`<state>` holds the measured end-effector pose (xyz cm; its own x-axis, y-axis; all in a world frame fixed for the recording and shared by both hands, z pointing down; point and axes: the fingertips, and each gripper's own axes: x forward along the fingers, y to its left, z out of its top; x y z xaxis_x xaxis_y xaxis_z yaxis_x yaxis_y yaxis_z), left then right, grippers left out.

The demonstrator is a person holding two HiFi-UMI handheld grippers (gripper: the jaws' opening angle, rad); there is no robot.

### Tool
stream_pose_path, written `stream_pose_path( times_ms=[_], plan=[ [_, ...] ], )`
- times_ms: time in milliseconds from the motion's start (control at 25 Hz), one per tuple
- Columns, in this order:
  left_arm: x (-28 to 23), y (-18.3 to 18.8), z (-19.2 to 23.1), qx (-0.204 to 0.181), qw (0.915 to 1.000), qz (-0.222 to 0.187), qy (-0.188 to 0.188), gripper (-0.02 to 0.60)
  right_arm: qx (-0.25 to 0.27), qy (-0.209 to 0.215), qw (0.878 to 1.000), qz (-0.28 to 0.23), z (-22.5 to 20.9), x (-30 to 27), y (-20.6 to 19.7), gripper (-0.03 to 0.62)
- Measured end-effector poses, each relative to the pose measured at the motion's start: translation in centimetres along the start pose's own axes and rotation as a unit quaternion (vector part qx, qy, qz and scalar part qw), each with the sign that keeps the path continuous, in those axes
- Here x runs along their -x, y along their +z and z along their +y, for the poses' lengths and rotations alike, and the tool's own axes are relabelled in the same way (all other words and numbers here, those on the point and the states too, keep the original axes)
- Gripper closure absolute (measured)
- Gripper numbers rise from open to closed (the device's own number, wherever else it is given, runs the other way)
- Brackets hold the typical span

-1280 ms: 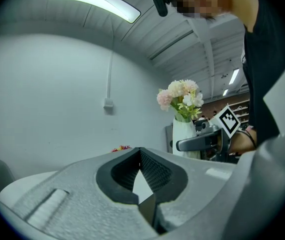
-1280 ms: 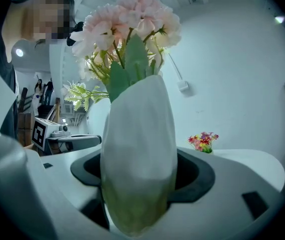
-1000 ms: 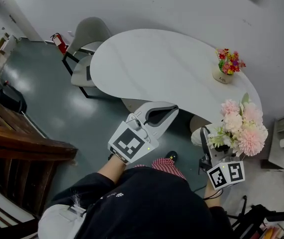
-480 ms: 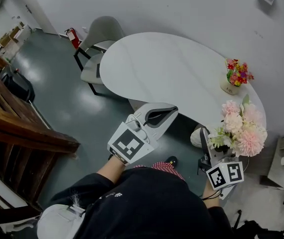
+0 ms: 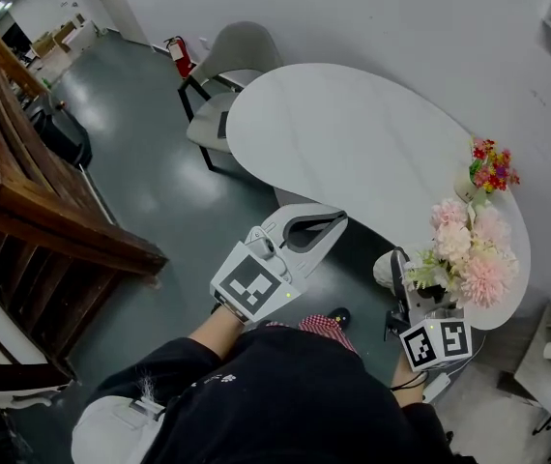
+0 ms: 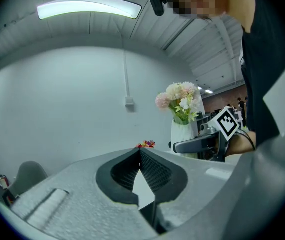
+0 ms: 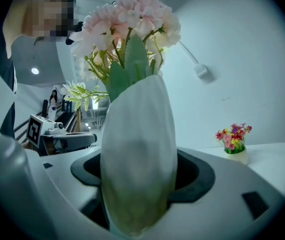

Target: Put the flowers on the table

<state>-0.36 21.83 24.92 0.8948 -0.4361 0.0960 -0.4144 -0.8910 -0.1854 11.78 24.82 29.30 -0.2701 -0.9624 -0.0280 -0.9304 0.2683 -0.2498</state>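
Note:
A white vase (image 7: pixel 137 124) of pink flowers (image 5: pixel 469 254) stands upright between the jaws of my right gripper (image 7: pixel 140 176), which is shut on the vase body. In the head view my right gripper (image 5: pixel 413 298) holds the bouquet at the near right edge of the white curved table (image 5: pixel 353 133). My left gripper (image 5: pixel 336 220) is shut with nothing in it, below the table's near edge; in its own view the tips (image 6: pixel 140 152) meet. That view also shows the vase (image 6: pixel 181 134) and the right gripper (image 6: pixel 195 145) to its right.
A small pot of colourful flowers (image 5: pixel 491 167) stands at the table's far right end, near the wall. A grey chair (image 5: pixel 232 71) is tucked in at the table's far left, with a fire extinguisher (image 5: pixel 180 54) behind it. Wooden railings (image 5: pixel 43 211) run along the left.
The head view has swung, so the table and small pot now lie further right. The bouquet now overlaps the table's right end. Both grips are unchanged.

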Motion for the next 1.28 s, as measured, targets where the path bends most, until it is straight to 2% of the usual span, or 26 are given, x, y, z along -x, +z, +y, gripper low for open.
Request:
stream_pose_path(
  times_ms=[360,520,960,1280],
  plan=[
    [1.0,-0.8,1.4,0.02,0.9994,0.003,0.029,0.583,-0.005,0.033,0.999,0.005,0.7,-2.3,-0.4,0.232],
    [0.1,-0.5,1.6,0.011,0.9995,0.003,0.029,0.583,0.001,0.038,0.999,0.004,0.0,-2.7,0.2,0.232],
    [-6.2,0.2,0.1,0.006,0.9998,-0.002,0.02,0.583,0.005,0.038,0.999,0.007,-5.8,-2.2,1.5,0.232],
    [-9.2,-0.2,-0.9,-0.001,0.9998,0.011,0.018,0.583,-0.007,0.036,0.999,0.007,-9.2,-1.7,1.5,0.232]
  ],
)
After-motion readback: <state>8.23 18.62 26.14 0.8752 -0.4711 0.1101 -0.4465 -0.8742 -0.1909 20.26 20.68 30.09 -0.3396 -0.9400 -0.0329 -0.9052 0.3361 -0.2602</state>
